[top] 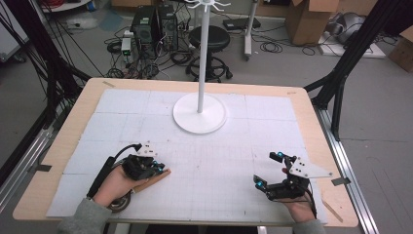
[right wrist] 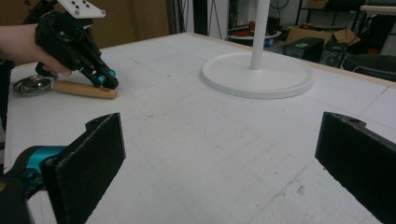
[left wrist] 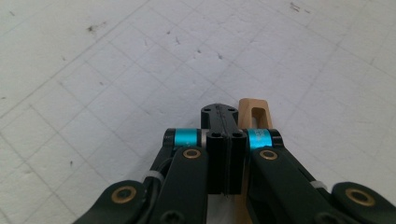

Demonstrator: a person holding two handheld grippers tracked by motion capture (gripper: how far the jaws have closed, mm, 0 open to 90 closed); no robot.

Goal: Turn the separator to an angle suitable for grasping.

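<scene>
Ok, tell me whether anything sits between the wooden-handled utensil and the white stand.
Nothing visible does. The wooden-handled utensil lies beside the shut left gripper, and only bare white mat runs from it to the white stand.

The light is bright and even, and it seems to come from above. The white counter (top: 204,161) glows softly with no strong glare. Shadows are small and pale (just a faint one beside the white stand (top: 200,113)). The high view is a bit fuzzy and grainy. In the right gripper view the near black jaws look blurry, and far things are soft too. The room's dark corners stay dim.
</scene>
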